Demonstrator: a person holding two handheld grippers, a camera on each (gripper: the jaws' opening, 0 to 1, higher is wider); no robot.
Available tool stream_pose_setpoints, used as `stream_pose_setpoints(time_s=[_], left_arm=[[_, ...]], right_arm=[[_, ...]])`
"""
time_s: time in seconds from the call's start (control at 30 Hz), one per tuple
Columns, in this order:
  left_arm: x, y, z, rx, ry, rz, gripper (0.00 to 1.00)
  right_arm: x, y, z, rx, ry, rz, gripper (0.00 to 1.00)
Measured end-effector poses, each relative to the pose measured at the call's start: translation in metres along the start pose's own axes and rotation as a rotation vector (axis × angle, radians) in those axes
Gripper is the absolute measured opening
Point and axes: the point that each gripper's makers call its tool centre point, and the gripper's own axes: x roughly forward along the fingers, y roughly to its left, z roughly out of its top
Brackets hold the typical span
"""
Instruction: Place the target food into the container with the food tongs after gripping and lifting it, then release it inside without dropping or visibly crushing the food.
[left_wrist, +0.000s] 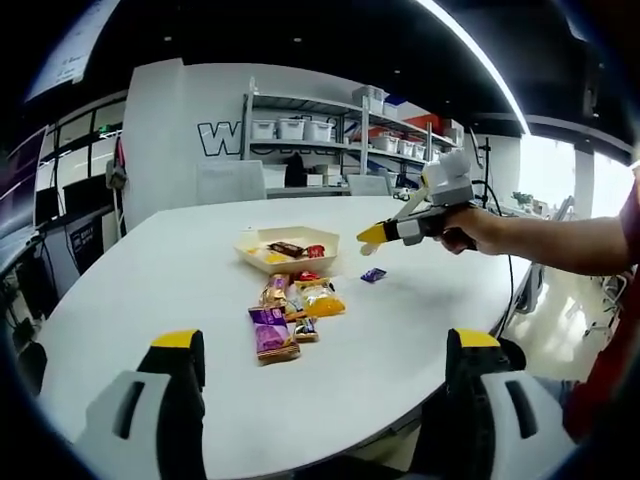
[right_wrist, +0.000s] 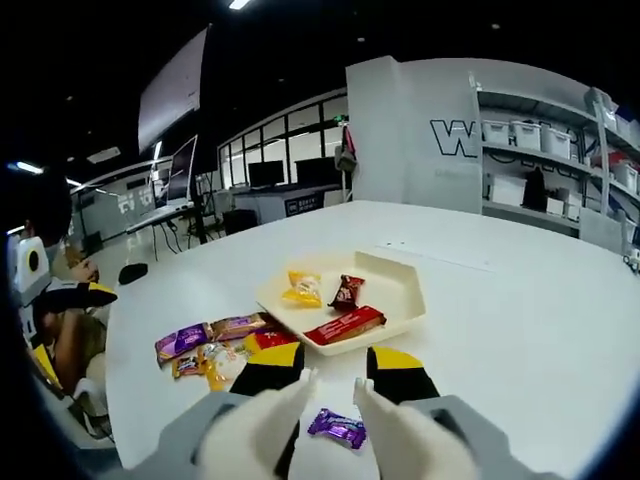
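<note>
Spreading across a white table (left_wrist: 420, 330), snack packets (left_wrist: 290, 310) lie.

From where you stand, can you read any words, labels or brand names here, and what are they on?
"W": one big outlined letter on the white wall; shelves hide what follows.
Snack packets on the table: print too small to read.
Packets in the tray: blurred, unreadable.
Hanging sign: no legible text.
Shelf bins: no readable labels.

Place: open office or lab workspace
Beyond the fingers: metal shelving (left_wrist: 330, 125) with white storage bins (left_wrist: 292, 129)
Left of them: desks with monitors (right_wrist: 268, 173)
Under them: large white counter (right_wrist: 520, 300)
Overhead: dark ceiling, strip lights (left_wrist: 470, 50)
</note>
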Motion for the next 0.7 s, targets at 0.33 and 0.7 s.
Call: stream_pose_setpoints(time_s=[0.33,0.7], left_arm=[[-0.002,0.002,-0.002,-0.004,0.002,0.004,0.98],[0.000,0.000,-0.001,-0.006,-0.006,-0.002,0.98]], right_arm=[[0.002,0.003,-0.022,0.032,0.066,0.010,0.22],[-0.002,0.003,-0.036,-0.019,0.105,-0.010,0.22]])
